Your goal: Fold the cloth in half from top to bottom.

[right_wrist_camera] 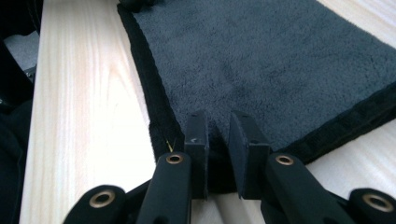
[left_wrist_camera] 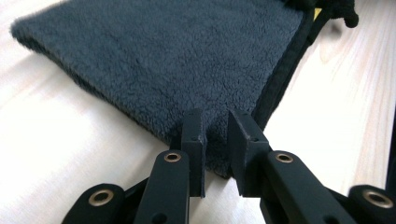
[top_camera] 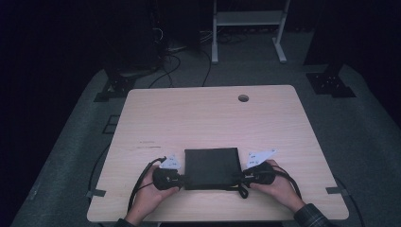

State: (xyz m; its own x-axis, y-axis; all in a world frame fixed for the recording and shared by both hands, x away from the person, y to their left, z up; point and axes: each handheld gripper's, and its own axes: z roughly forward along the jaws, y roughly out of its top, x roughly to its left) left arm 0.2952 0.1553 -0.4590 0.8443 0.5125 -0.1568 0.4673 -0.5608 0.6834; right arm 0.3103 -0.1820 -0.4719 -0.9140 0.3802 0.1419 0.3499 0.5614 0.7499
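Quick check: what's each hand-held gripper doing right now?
Left hand-held gripper: closed on a near corner of the dark cloth.
Right hand-held gripper: closed on the cloth's other near corner.

High view: dim overall, the room behind falling to near black, with the light wood table (top_camera: pixel 208 118) the brightest area, lit evenly from above; the frame is soft and slightly grainy, and a dark vignette closes in at the corners. Left gripper view: strong light overexposes the bare wood to near white beside the dark fleece cloth (left_wrist_camera: pixel 187 60), whose pile reads sharply in mid-frame and softens toward the top. Right gripper view: similar glare on the wood grain; the cloth's nap is sharp, the near jaws slightly soft.
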